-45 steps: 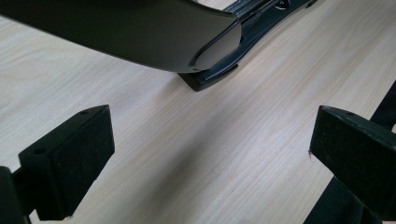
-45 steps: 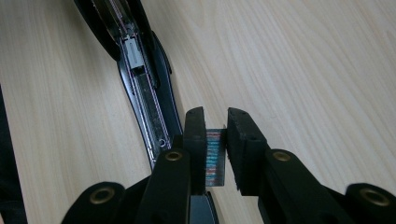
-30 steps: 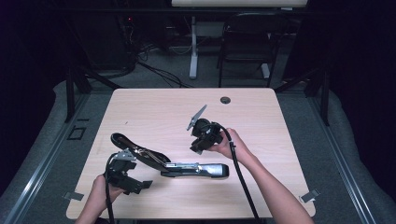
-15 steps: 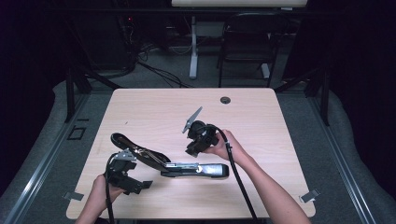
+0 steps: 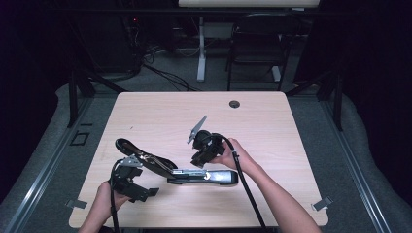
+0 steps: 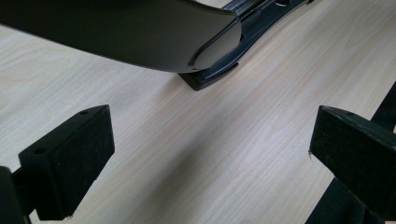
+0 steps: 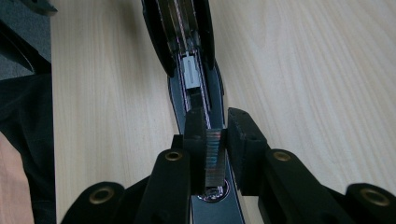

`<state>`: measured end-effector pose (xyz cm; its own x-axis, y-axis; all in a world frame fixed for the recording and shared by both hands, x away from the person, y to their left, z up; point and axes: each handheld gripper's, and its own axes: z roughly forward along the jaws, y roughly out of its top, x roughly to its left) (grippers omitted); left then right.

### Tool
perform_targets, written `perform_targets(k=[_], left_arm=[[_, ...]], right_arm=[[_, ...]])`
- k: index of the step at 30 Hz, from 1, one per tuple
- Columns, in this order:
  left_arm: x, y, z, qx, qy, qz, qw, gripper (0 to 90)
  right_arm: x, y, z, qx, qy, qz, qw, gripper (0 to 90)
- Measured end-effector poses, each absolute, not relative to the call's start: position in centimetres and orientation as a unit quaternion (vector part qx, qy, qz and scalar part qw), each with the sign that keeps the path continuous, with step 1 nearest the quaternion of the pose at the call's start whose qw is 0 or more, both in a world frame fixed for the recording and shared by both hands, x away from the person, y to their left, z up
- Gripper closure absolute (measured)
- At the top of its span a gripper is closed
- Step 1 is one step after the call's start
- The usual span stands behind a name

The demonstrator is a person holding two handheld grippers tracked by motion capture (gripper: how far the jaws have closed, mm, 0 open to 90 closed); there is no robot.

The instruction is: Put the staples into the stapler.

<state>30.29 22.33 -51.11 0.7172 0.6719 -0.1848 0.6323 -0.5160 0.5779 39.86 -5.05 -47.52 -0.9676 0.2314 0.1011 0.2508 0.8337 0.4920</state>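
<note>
A long black stapler with a silvery metal magazine is lying swung open near the front of the pale wood tabletop — its glossy curved lid is angling up to the left, while the base is stretching flat to the right. The open channel is showing a grey pusher block inside. The right tool is gripping a shiny strip of staples directly over the stapler's base, pads pressing both sides. The left tool is sitting wide open — nothing between its pads — just beside the lid's rounded tip.
</note>
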Motion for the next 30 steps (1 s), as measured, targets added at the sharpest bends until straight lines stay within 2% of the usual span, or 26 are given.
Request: perform_targets(k=[17,30], left_arm=[[30.3,22.4,-51.2,0.87,0.376,0.031,0.318,0.1],[30.3,22.3,-51.2,0.871,0.376,0.03,0.315,0.1]], right_arm=[[39.7,-4.4,-49.3,-0.108,-0.964,-0.242,0.032,78.4],[39.7,-4.3,-49.9,-0.107,-0.967,-0.231,0.025,78.4]])
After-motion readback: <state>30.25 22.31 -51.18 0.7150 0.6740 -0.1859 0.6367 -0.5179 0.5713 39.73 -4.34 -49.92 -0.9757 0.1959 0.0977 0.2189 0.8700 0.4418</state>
